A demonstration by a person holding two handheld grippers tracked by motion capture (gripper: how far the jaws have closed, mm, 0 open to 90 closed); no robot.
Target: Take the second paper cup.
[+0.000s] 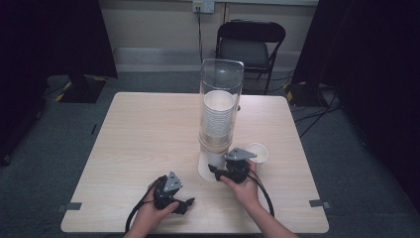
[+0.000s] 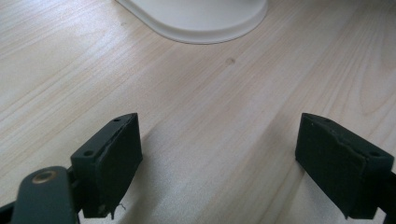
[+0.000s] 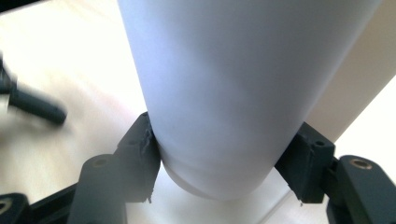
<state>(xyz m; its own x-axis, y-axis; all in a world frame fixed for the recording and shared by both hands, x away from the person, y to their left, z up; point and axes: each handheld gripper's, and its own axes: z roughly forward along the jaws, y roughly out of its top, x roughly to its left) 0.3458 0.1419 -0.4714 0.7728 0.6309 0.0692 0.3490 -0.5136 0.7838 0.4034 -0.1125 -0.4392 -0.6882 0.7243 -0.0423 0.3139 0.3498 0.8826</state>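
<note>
White cup clamped under the dispenser

Your right tool has its pads pressed on both sides of the white paper cup hanging at the bottom of the clear dispenser tube, low over the white base. Cup stack sits inside the tube. Another paper cup stands on the wooden surface, just right of the dispenser, near your right hand. Your left tool rests low over the surface near the front edge, jaws apart, nothing between them, pointing toward the base.
</note>
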